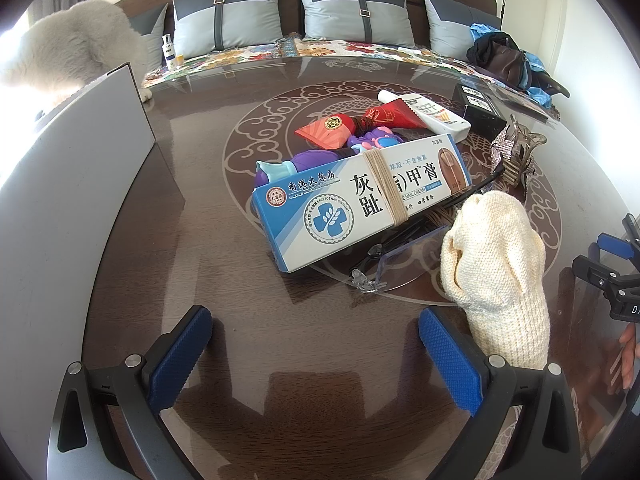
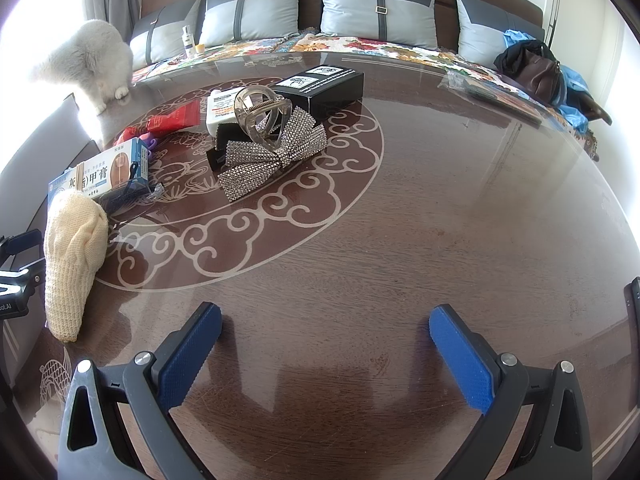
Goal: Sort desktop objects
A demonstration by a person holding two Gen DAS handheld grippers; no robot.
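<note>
A heap of small objects lies mid-table. A blue-and-white ointment box [image 1: 352, 196] [image 2: 108, 170] bound with rubber bands sits in front, with glasses [image 1: 400, 248] under its right end. A cream knitted glove [image 1: 496, 276] [image 2: 74, 256] lies beside it. Behind are a purple toy [image 1: 316, 156], a red tube [image 1: 360, 124] [image 2: 176, 118], a white tube [image 1: 432, 114] [image 2: 220, 110], a black box [image 2: 320, 90] [image 1: 480, 108], a clear claw clip [image 2: 260, 114] and a rhinestone bow clip [image 2: 268, 156]. My left gripper [image 1: 314, 354] is open just short of the box. My right gripper [image 2: 324, 354] is open over bare table.
The dark wooden table [image 2: 440, 220] has a pale cloud inlay. A white board [image 1: 68, 184] stands at the left. A grey cat [image 1: 76, 48] [image 2: 92, 64] is at the far left edge. A sofa with cushions [image 2: 256, 16], a small bottle [image 2: 188, 40] and bags [image 2: 536, 68] lies behind.
</note>
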